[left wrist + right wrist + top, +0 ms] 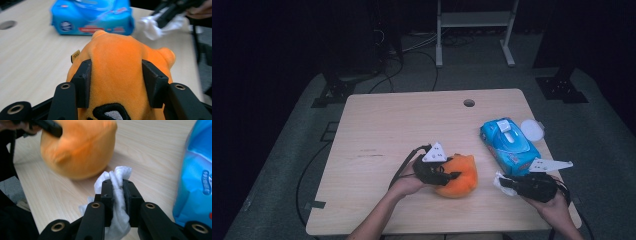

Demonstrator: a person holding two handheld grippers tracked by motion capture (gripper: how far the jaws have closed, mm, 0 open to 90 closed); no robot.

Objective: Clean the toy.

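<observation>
Here the left gripper (116,82) squeezes a rounded orange plush (120,65); at its three o'clock, the right gripper (117,192) pinches a crumpled white wipe (116,180).

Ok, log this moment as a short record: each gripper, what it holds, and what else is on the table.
left gripper: shut on the orange plush toy
right gripper: shut on a white wipe
wipe pack: blue, lying at the table's right side
white lid: beside the pack, near the edge
table: light wood, hole near the far edge
</observation>
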